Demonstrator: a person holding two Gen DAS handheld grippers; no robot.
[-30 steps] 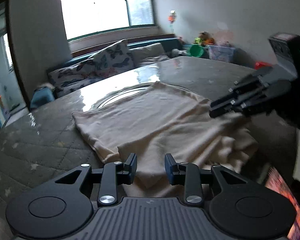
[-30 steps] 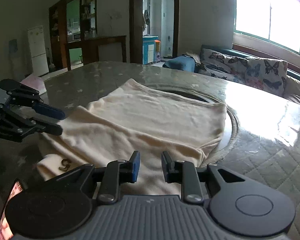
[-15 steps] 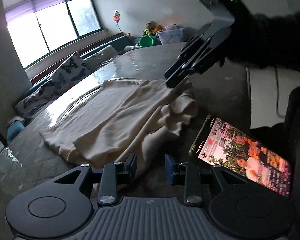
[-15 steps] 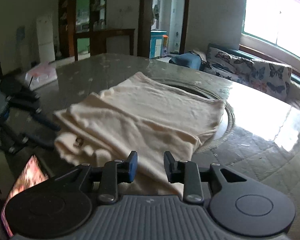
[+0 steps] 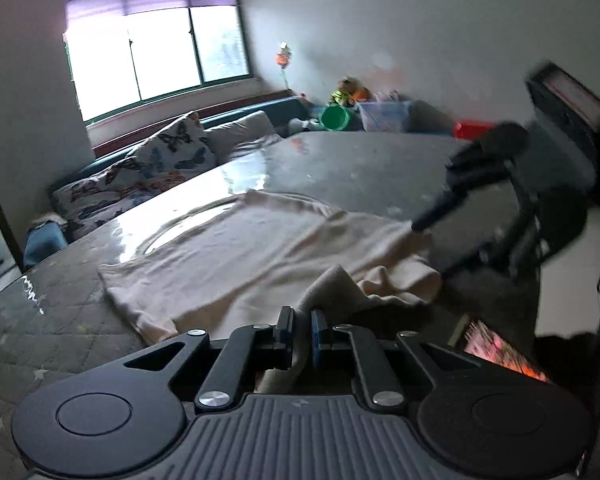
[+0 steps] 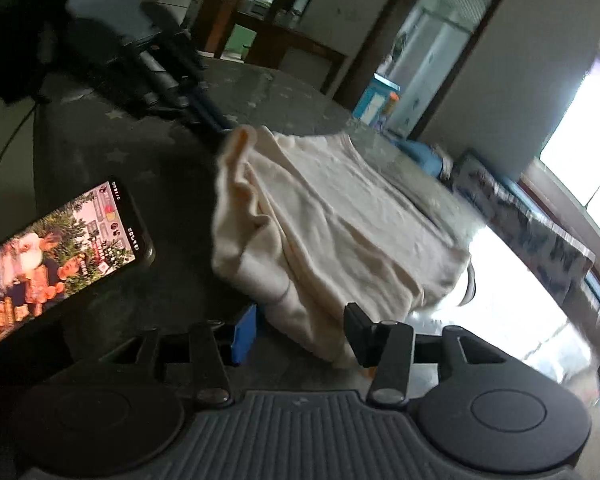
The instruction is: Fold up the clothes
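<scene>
With a ridge of cream fabric pulled up between them, left gripper [image 5: 299,330] fingers pressed together on the near edge of the cream top [image 5: 260,256], having just been closing; pinched there, likely, to lift that edge for a fold. Right gripper [image 6: 300,332] fingers spread, having just been opening, straddling the garment's near corner without pressing on it; seemingly lining up for a second hold, so that both ends of one edge can travel together. Garment itself spread on the counter [image 5: 380,168], partly over the round glass turntable [image 5: 172,232] set in the middle, flat across the far portion and bunched into soft rolls at the end nearest the right gripper. Soft, thick knit by the look of it, matte, with rounded folds rather than sharp creases; likely to sag and slide if lifted from one point only. Counter covering quilted in a diamond pattern, grey, under a glossy layer throwing back window glare. Smartphone [image 6: 60,256], screen lit, flat on the counter just beside the bunched end, apart from the cloth.
</scene>
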